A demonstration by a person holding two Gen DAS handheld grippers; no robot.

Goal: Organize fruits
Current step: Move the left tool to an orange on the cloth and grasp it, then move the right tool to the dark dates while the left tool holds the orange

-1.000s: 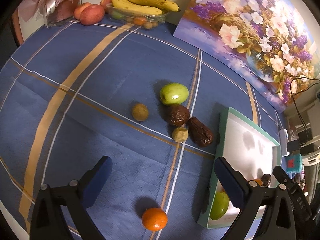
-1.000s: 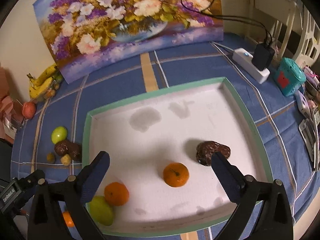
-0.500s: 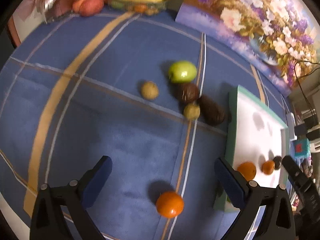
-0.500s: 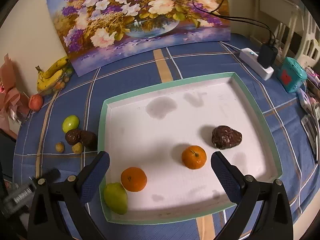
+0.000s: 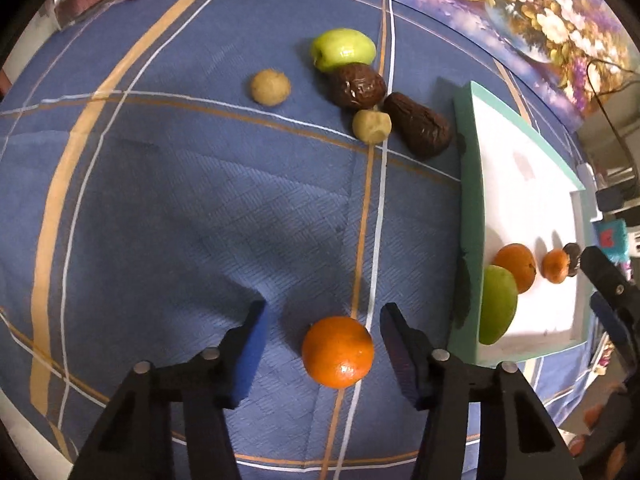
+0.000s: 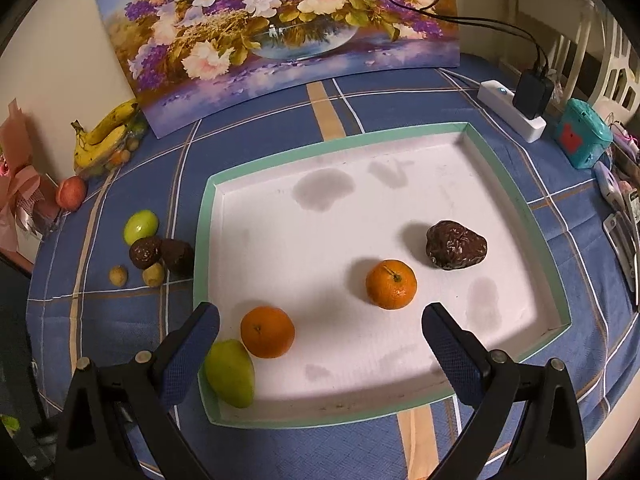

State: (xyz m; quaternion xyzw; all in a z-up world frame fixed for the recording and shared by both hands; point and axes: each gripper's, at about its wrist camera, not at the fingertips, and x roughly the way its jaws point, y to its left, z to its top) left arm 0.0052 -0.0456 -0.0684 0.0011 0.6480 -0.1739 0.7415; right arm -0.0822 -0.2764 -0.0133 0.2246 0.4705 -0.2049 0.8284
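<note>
An orange (image 5: pixel 338 352) lies on the blue cloth between the fingers of my left gripper (image 5: pixel 322 316); the jaws are narrowed around it with small gaps on both sides. A green-rimmed white tray (image 6: pixel 400 128) holds two oranges (image 6: pixel 267 332), (image 6: pixel 391 284), a green fruit (image 6: pixel 230 372) and a dark wrinkled fruit (image 6: pixel 456 245). My right gripper (image 6: pixel 320 322) is open and empty above the tray's near side. Left of the tray lie a green fruit (image 5: pixel 343 49), two dark fruits (image 5: pixel 358 86), (image 5: pixel 418 125) and two small tan fruits (image 5: pixel 270 87).
A flower painting (image 6: pixel 280 24) leans on the wall behind the tray. Bananas (image 6: pixel 104 132) and a red apple (image 6: pixel 71 193) sit at the far left corner. A power strip (image 6: pixel 512 114), a teal box (image 6: pixel 582 138) and small items line the right edge.
My left gripper has moved down and forward over the loose orange, and its jaws have narrowed around it. My right gripper has drawn back a little from the tray.
</note>
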